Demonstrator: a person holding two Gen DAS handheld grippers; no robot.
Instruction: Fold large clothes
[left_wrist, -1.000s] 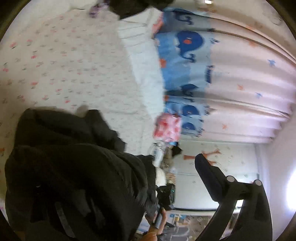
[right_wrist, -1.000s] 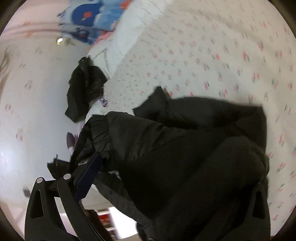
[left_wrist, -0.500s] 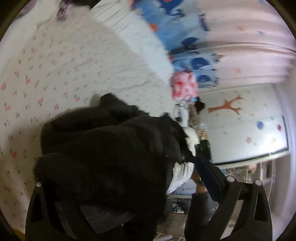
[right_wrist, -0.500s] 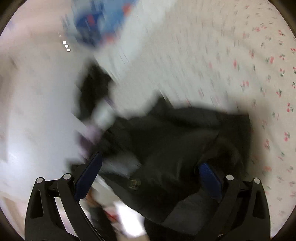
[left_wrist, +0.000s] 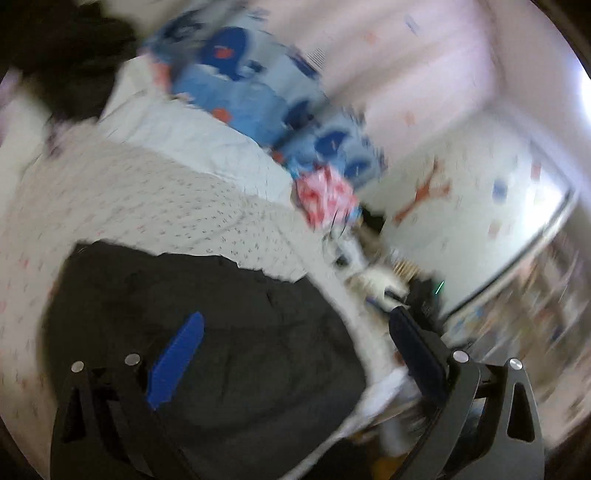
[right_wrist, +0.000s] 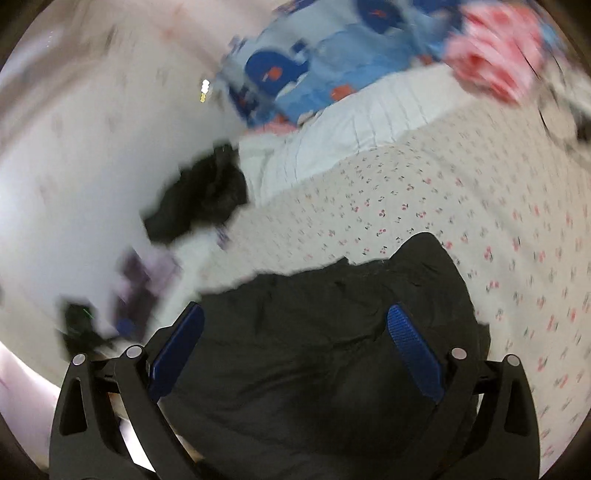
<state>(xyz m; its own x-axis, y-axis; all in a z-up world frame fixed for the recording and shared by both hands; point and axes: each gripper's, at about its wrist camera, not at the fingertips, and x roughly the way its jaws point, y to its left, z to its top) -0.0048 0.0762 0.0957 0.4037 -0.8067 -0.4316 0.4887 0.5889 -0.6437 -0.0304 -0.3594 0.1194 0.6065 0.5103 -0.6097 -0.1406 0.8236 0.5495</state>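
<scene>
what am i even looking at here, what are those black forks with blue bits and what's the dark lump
Those forks are handheld two-finger grippers, one in each of a person's hands, each carrying a fisheye camera that looks along its fingers. One picture comes from the left gripper, the other from the right gripper. The blue bits are the finger pads. The dark lump is a black garment lying on a bed sheet printed with small cherries. Both grippers are open above it and hold nothing. A blue whale-print cloth and another dark garment lie further back. The pictures are motion-blurred.
</scene>
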